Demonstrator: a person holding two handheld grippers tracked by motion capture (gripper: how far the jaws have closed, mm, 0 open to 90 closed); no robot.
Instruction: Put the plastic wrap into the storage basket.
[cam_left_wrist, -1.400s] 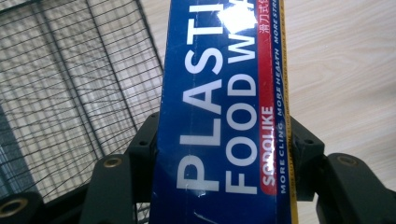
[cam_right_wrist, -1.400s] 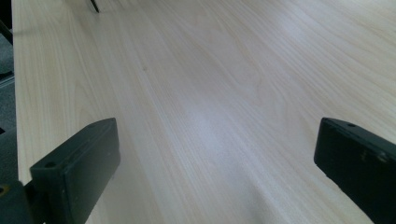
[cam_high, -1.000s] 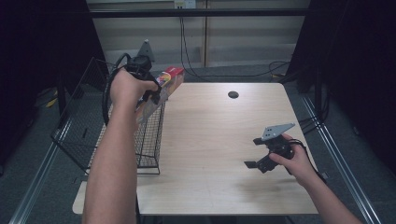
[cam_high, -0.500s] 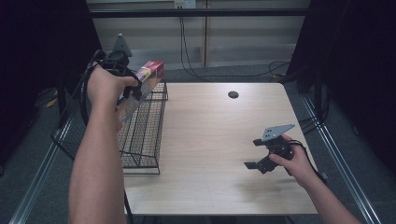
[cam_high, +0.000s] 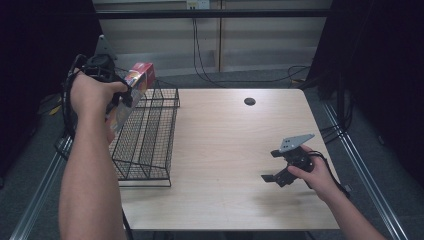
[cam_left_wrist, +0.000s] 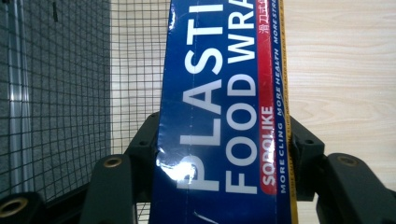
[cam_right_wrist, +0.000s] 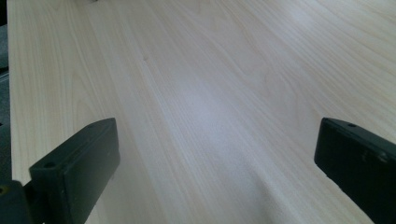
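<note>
- A black wire basket sits on the left part of the pale wooden table, its long side running away from the person; through the mesh only table and floor show, so far as one can tell nothing lies in it.
- One long box of plastic food wrap is held above the basket's left rim, tilted, its red end pointing up and away from the person.
- The box is dark blue with large white lettering reading "PLASTI… FOOD WRA…", a red stripe marked "SOPOLIKE", and a yellow edge; its glossy face catches a glare.
- The left gripper, raised over the basket's left side, pinches the box across its width, one black jaw pressed on each long edge.
- The right gripper rests low on the table well to the right of the basket, its jaws spread wide with only bare wood between them.
- A small dark round hole marks the tabletop beyond the basket's far right corner.
- Count: one basket, one box, two grippers.
</note>
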